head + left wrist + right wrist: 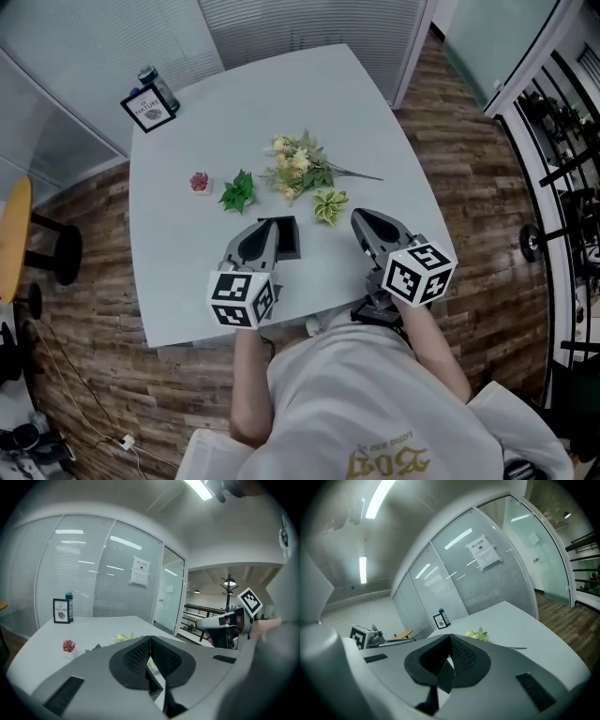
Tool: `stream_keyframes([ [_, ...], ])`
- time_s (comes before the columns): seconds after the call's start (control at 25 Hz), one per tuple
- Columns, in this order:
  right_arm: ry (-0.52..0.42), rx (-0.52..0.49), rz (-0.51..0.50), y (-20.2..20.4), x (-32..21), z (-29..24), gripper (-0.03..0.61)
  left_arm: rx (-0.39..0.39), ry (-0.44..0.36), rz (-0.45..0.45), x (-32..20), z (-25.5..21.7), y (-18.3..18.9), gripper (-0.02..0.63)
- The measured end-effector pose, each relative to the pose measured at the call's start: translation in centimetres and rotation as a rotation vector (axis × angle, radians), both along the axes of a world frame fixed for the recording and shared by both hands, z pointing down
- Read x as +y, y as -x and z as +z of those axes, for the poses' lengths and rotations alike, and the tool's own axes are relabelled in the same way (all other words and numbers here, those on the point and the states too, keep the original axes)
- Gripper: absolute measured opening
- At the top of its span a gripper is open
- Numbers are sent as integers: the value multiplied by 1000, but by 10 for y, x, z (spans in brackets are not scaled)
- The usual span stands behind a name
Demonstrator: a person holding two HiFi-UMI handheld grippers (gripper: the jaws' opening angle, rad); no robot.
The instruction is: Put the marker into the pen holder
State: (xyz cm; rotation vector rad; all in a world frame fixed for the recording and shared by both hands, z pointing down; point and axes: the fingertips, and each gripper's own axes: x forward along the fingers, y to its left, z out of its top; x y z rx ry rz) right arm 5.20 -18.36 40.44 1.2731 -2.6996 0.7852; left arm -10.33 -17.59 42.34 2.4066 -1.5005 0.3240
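Note:
A black square pen holder (287, 236) stands on the grey table (187, 272), partly hidden behind my left gripper (265, 228). I see no marker in any view. The left gripper hovers over the holder's near left side; in the left gripper view its jaws (150, 639) meet with nothing between them, and a dark box edge (154, 684) shows below them. My right gripper (362, 218) hangs to the holder's right, above the table's near part. Its ribbed pads (461, 656) touch, and it holds nothing.
Artificial flowers (300, 169), a green sprig (238, 192), a small red plant (200, 181) and a pale green rosette (329, 206) lie just beyond the holder. A framed card (150, 106) and a can (159, 86) stand at the far left corner. Glass walls ring the table.

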Motion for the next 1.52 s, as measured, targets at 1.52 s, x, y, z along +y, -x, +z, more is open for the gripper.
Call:
stream_keyframes([
  [1.52,-13,43,-78,22,5,2,15,46,38,-41,4,10,20,12],
])
